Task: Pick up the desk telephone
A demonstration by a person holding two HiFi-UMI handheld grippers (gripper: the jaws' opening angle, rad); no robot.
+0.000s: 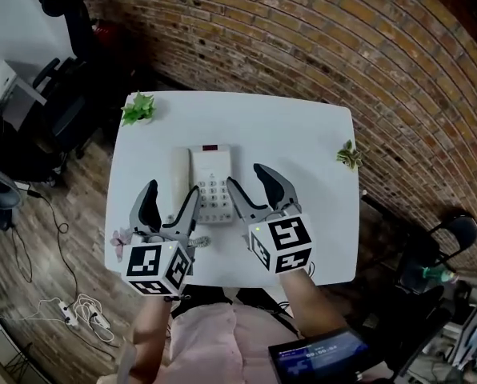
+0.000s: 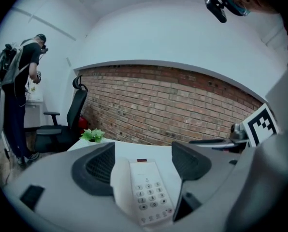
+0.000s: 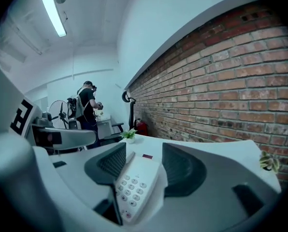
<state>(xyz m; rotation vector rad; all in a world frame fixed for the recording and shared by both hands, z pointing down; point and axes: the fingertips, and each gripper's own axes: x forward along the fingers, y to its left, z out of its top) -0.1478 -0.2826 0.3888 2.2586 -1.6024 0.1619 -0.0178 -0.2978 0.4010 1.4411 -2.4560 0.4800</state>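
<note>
Flanking the desk telephone (image 1: 210,184), left gripper (image 1: 172,189) and right gripper (image 1: 243,174) gape.

No writing can be read. The key marks on the desk telephone (image 1: 212,184) are too small to make out. The marker cubes (image 1: 158,267) carry only black-and-white square patterns, and the screen (image 1: 318,358) shows blurred figures.

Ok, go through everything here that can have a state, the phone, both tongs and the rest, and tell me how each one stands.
Telephone, lying flat, not lifted.
Handset, resting on its cradle.
Left tongs, open, gripping nothing.
Right tongs, open, gripping nothing.
Potted plant, upright.
Screen, lit.
</note>
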